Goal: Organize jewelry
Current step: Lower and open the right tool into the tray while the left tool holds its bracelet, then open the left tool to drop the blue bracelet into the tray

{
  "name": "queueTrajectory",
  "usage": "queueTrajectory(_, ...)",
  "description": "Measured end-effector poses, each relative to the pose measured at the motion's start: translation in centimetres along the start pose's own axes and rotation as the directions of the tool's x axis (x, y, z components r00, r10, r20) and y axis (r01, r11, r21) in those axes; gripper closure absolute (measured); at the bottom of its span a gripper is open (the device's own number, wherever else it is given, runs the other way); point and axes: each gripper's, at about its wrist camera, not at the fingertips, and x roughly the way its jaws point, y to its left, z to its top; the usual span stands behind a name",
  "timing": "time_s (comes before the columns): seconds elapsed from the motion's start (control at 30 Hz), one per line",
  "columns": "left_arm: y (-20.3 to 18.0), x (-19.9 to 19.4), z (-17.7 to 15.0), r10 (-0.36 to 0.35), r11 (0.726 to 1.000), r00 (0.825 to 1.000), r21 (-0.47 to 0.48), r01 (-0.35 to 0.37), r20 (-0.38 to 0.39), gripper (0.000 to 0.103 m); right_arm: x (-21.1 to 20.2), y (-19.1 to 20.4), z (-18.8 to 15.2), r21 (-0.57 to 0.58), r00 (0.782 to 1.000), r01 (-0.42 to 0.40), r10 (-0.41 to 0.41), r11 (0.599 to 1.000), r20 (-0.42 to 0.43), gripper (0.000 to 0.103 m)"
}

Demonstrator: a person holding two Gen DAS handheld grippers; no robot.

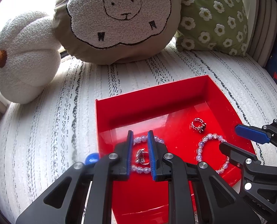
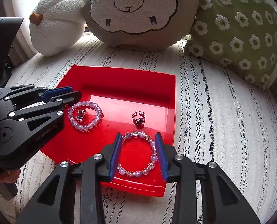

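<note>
Jewelry lies in a red tray (image 2: pixel 119 85) on a white rug with black stitched stripes (image 2: pixel 222 112), and both grippers hang over the tray's near half. Nearest in the right wrist view, the right gripper (image 2: pixel 138 145) is released: its blue-padded fingers (image 2: pixel 115 155) stand apart on either side of a beaded bracelet (image 2: pixel 136 171) of pale lilac and clear beads that lies flat on the tray floor, with the pads just beside the beads and not pressing on them. No earlier picture is given to compare. The left gripper (image 1: pixel 140 143) shows a narrow gap between its pads in its own view, yet it stands as clenched as it gets; nothing is held between the pads, and it hovers above a second beaded bracelet (image 2: pixel 86 114) lying near the tray's left side. Inside that bracelet's loop rests a small silver ring (image 2: pixel 80 116). Farther in, near the tray's middle and apart from both bracelets, sits another silver ring (image 2: pixel 139 118) with a dark stone. A blue bead-like ball (image 1: pixel 91 159) lies on the rug just outside the tray's left wall. Beyond the tray, three cushions line the back: a white flower-shaped one (image 2: pixel 54 24), a sheep cushion (image 2: pixel 136 11) and a green daisy cushion (image 2: pixel 237 31).
</note>
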Motion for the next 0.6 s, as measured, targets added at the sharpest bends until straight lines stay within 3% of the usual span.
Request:
queueTrajectory(0.23, 0.2, -4.8, -0.8, -0.019, 1.000, 0.998, -0.002, 0.019, 0.057, 0.087, -3.9, -0.1, -1.1, 0.005, 0.998, -0.009, 0.009, 1.000, 0.062, 0.066)
queueTrajectory(0.33, 0.2, -7.5, -2.4, -0.002, 1.000, 0.996, -0.003, 0.002, 0.086, 0.075, -6.4, 0.0, -2.4, -0.003, 0.996, -0.026, 0.026, 1.000, 0.090, 0.055)
queueTrajectory(0.47, 1.0, -11.8, -5.9, -0.009, 0.999, 0.988, -0.052, 0.017, 0.156, 0.051, -9.8, 0.7, -5.6, -0.032, 0.990, -0.044, 0.048, 0.999, 0.136, 0.045)
queueTrajectory(0.53, 1.4, -13.3, -8.4, -0.016, 0.997, 0.984, -0.076, 0.030, 0.175, 0.049, -10.8, 1.0, -7.8, -0.040, 0.988, -0.050, 0.055, 0.998, 0.147, 0.033)
queueTrajectory(0.6, 1.5, -14.1, -10.9, -0.024, 0.996, 0.984, -0.081, 0.038, 0.176, 0.048, -11.2, 1.4, -10.2, -0.038, 0.987, -0.057, 0.062, 0.998, 0.151, 0.027)
